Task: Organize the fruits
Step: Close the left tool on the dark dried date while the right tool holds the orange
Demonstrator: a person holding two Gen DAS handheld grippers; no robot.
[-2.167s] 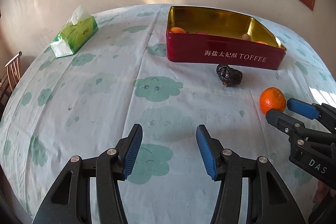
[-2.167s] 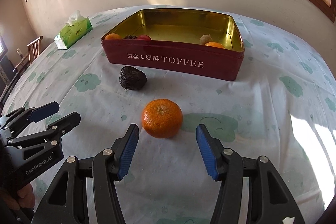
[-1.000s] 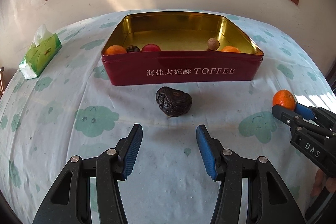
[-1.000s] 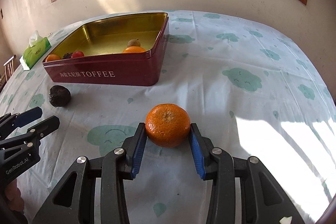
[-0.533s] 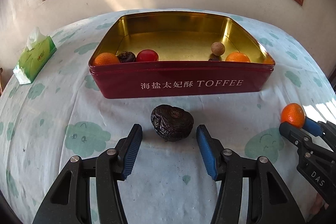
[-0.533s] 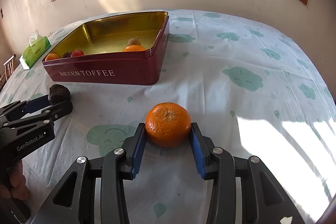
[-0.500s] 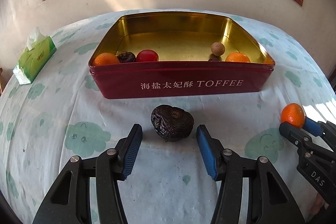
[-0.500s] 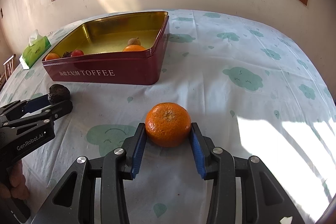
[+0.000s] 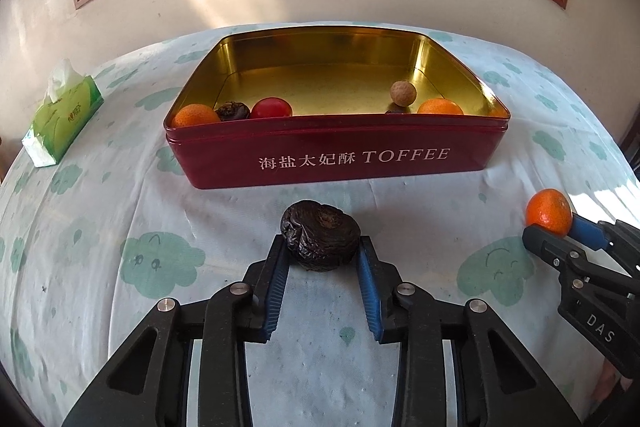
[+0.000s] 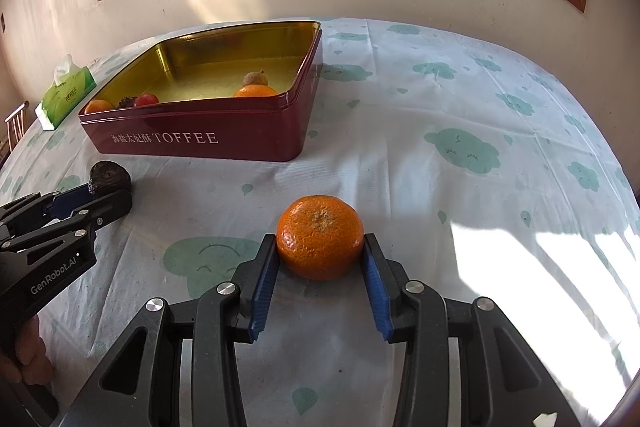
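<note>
A dark wrinkled fruit (image 9: 320, 235) lies on the cloud-print tablecloth in front of the red TOFFEE tin (image 9: 340, 159). My left gripper (image 9: 322, 247) has its jaws closing on it, and both blue pads touch its sides. To the right, an orange (image 10: 320, 235) sits on the cloth with my right gripper (image 10: 320, 247) shut on it. In the right wrist view the left gripper (image 10: 106, 193) and the dark fruit (image 10: 110, 173) show at the left edge. The left wrist view has the right gripper (image 9: 560, 227) and the orange (image 9: 548, 211) at its right edge.
The open tin (image 10: 192, 143) holds two oranges, a red fruit, a dark fruit and a small brown one. A green tissue box (image 9: 64, 123) lies at the far left of the table. A wooden chair (image 10: 16, 127) stands past the left edge. A person's hand holds the left gripper.
The left gripper's jaws have come together from wide apart onto the dark fruit. The right gripper has kept still on the orange.
</note>
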